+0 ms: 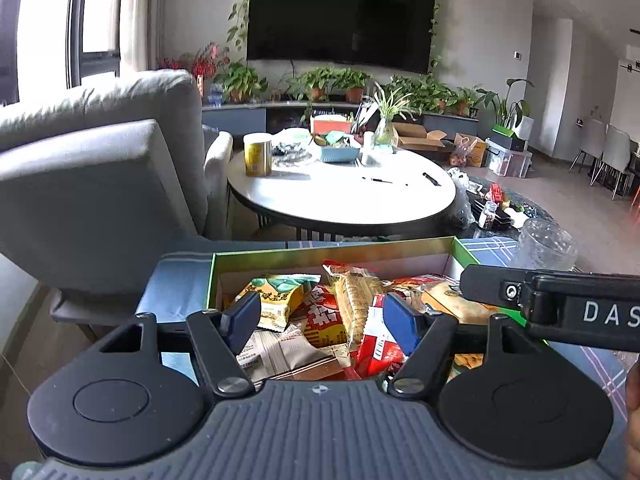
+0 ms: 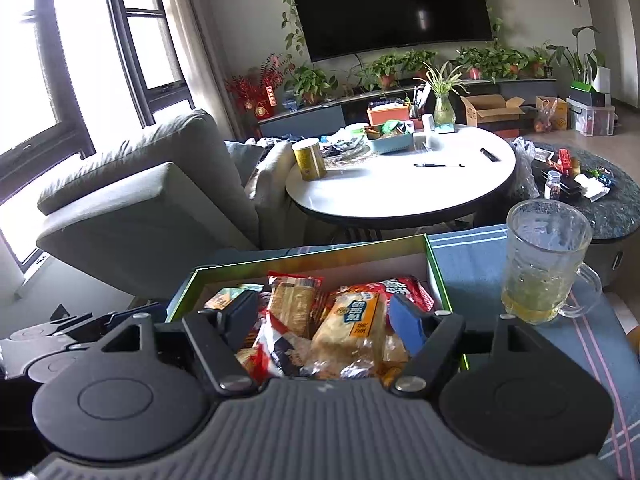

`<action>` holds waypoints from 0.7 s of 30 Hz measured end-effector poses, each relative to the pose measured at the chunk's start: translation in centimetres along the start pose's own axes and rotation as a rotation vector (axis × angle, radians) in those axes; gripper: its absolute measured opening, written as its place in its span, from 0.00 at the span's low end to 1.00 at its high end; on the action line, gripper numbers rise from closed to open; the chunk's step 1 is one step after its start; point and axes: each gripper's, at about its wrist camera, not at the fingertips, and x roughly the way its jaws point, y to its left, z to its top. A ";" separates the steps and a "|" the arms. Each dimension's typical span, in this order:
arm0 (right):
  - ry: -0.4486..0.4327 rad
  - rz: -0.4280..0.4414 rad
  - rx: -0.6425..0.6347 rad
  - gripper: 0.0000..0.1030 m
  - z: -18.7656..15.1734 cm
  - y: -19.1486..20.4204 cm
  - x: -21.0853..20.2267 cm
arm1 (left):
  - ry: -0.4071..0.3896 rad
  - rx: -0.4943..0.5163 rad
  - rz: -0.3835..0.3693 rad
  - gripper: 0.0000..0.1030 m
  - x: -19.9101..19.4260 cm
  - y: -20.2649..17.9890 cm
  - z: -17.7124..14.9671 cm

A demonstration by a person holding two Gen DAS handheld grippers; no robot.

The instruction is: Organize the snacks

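A green-rimmed cardboard box (image 1: 280, 258) full of snack packets sits on a blue plaid cloth; it also shows in the right wrist view (image 2: 304, 258). My left gripper (image 1: 320, 322) is open above the packets, over a red packet (image 1: 376, 348) and a yellow-green packet (image 1: 276, 300). My right gripper (image 2: 324, 320) is open above a clear bread packet with an orange label (image 2: 352, 332) and a cracker packet (image 2: 294, 308). Neither holds anything. The right gripper's body (image 1: 560, 308) shows at the right of the left wrist view.
A glass mug (image 2: 546, 260) with a little yellow liquid stands right of the box. Behind are a round white table (image 2: 400, 184) with a yellow can (image 2: 309, 159) and a blue basket, a grey sofa (image 2: 152, 208), and a dark low table (image 2: 600, 200) with clutter.
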 end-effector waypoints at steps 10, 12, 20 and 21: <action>-0.064 0.031 -0.019 0.69 -0.3 1.0 -4.4 | -0.101 0.058 0.018 0.75 -5.3 -1.4 -0.2; -0.086 0.035 -0.029 0.69 -0.4 1.3 -5.7 | -0.133 0.075 0.029 0.78 -6.5 -1.7 -0.3; -0.174 0.056 -0.044 0.69 -1.0 2.2 -10.9 | -0.213 0.071 0.036 0.81 -12.1 -2.3 -1.1; -0.180 0.056 -0.044 0.69 -1.2 2.2 -11.5 | -0.217 0.071 0.034 0.81 -12.7 -2.4 -1.3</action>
